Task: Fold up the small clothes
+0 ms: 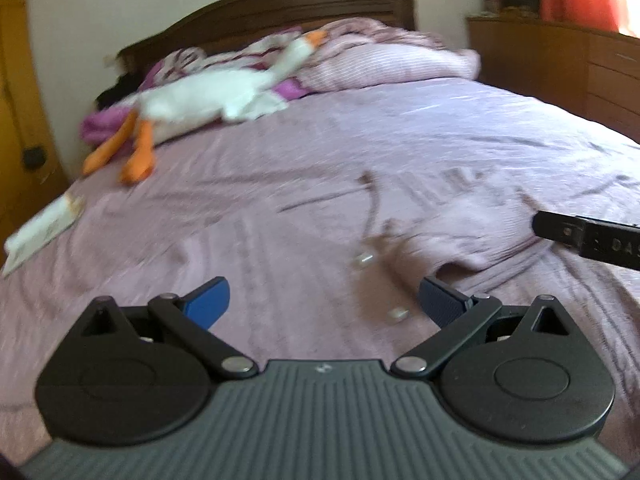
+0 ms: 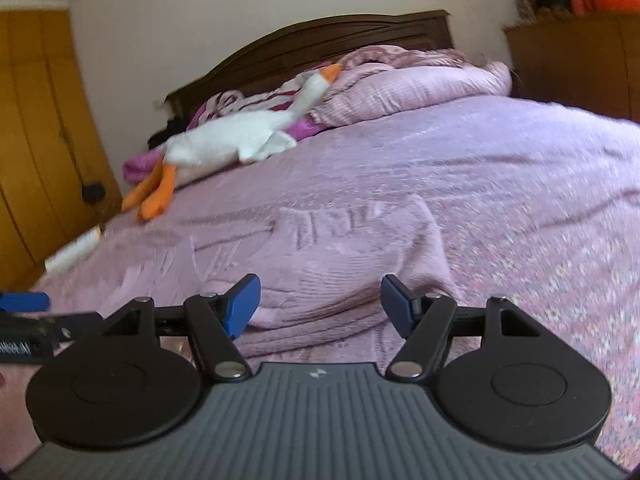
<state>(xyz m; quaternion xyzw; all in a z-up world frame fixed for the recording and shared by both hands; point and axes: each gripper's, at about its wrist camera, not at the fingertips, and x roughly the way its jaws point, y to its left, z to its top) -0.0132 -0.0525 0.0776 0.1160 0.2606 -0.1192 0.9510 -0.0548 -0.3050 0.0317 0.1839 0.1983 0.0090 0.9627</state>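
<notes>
A small pale-pink knitted garment (image 2: 352,256) lies flat on the pink bedspread (image 2: 520,184), nearly the same colour as the spread. In the left wrist view the garment (image 1: 472,216) shows dark drawstrings with pale beads (image 1: 364,258). My left gripper (image 1: 324,302) hovers just before the cords with its jaws wide apart and nothing between them. My right gripper (image 2: 320,306) is open too, at the garment's near folded edge, with cloth in view behind the gap but not pinched. Part of the right gripper's body (image 1: 588,236) shows at the left wrist view's right edge.
A white plush goose (image 1: 208,96) with orange feet lies near the pillows (image 1: 392,60) and the dark headboard (image 1: 288,12). A white flat package (image 1: 44,232) sits at the bed's left edge. A wooden dresser (image 1: 560,60) stands right, a yellow wardrobe (image 2: 32,140) left.
</notes>
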